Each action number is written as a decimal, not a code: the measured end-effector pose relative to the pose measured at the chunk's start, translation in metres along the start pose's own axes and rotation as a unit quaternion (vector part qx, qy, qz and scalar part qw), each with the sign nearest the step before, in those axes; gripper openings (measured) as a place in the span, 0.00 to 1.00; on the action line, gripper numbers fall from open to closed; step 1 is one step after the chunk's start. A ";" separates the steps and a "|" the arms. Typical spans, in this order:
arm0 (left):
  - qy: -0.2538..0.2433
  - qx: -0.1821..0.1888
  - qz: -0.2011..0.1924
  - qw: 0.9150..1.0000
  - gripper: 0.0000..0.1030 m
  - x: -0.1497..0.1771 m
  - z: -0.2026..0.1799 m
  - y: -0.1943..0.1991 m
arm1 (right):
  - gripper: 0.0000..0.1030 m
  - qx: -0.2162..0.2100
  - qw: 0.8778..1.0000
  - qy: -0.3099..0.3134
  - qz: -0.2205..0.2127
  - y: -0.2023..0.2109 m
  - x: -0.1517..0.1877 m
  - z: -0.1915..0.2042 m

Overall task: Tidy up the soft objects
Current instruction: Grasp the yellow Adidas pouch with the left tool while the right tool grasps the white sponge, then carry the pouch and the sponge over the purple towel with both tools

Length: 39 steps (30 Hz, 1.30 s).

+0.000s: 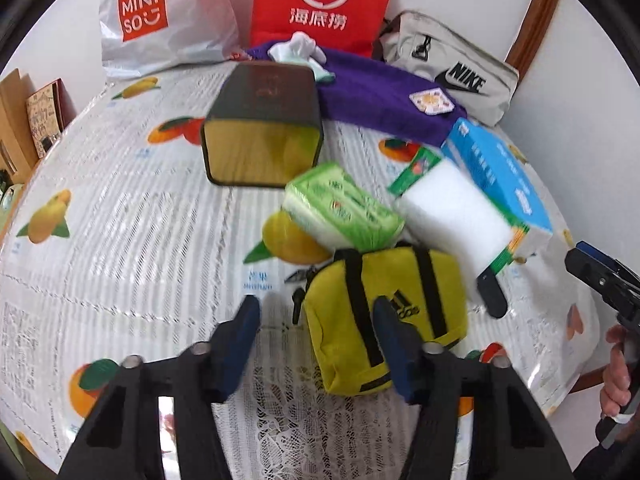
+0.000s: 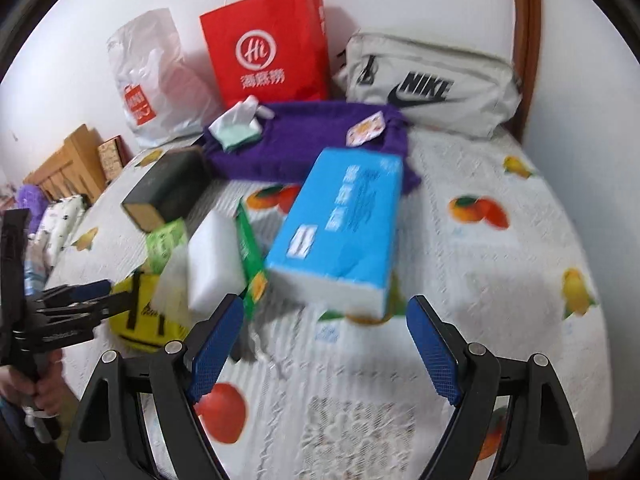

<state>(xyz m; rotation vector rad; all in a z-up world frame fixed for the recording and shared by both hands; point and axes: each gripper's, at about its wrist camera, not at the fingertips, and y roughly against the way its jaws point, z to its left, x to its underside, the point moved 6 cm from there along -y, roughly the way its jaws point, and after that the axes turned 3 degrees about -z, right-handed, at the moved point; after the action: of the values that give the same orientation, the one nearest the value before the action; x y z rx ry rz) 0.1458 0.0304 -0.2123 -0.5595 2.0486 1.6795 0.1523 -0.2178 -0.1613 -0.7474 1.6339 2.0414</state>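
So the left tongs (image 1: pixel 316 320) are spread partway over the near edge of the little yellow pouch (image 1: pixel 384 320), one finger overlapping it and the other on the bare side, not pinching anything. The right tongs (image 2: pixel 326 320) are wide apart just short of the blue tissue pack (image 2: pixel 340 220), which leans on a white sponge block (image 2: pixel 214 264). The green wipes pack (image 1: pixel 340 208) sits behind the pouch, all on the fruit-print tabletop (image 1: pixel 120 240) with a purple cloth (image 1: pixel 380 100) further back.

Yellow pouch (image 1: pixel 384 312) with black straps — blue tissue pack (image 2: pixel 340 224), purple cloth (image 1: pixel 380 96).
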 end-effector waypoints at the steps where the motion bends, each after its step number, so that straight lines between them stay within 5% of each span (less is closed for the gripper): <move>1: 0.001 0.007 -0.003 1.000 0.44 0.001 -0.001 -0.002 | 0.81 -0.006 1.000 -0.002 0.004 -0.001 0.003 0.002; 3: 0.000 0.017 -0.008 1.000 0.32 0.001 -0.003 -0.002 | 0.81 -0.006 1.000 -0.002 0.003 -0.002 0.007 0.005; 9: 0.005 0.034 -0.022 0.999 0.18 -0.003 -0.003 0.001 | 0.81 -0.019 1.000 0.019 -0.006 -0.004 0.003 0.024; 23: 0.031 0.024 -0.033 0.999 0.14 -0.003 0.039 0.016 | 0.75 -0.052 0.994 0.101 0.000 -0.033 -0.014 0.088; 35: 0.043 0.041 -0.026 0.998 0.15 -0.001 0.048 0.011 | 0.75 -0.025 0.984 0.172 0.031 -0.077 -0.008 0.115; 37: 0.044 0.041 -0.026 0.998 0.17 -0.001 0.048 0.011 | 0.70 -0.010 0.981 0.190 0.033 -0.081 -0.007 0.118; 39: 0.048 0.044 -0.026 0.998 0.18 -0.001 0.049 0.011 | 0.51 0.001 0.978 0.203 0.038 -0.083 -0.005 0.120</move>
<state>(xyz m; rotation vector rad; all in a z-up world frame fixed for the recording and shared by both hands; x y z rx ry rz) 0.1436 0.0803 -0.2114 -0.6696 2.1435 1.5531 0.1901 -0.0825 -0.2012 -1.1809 1.9041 2.0345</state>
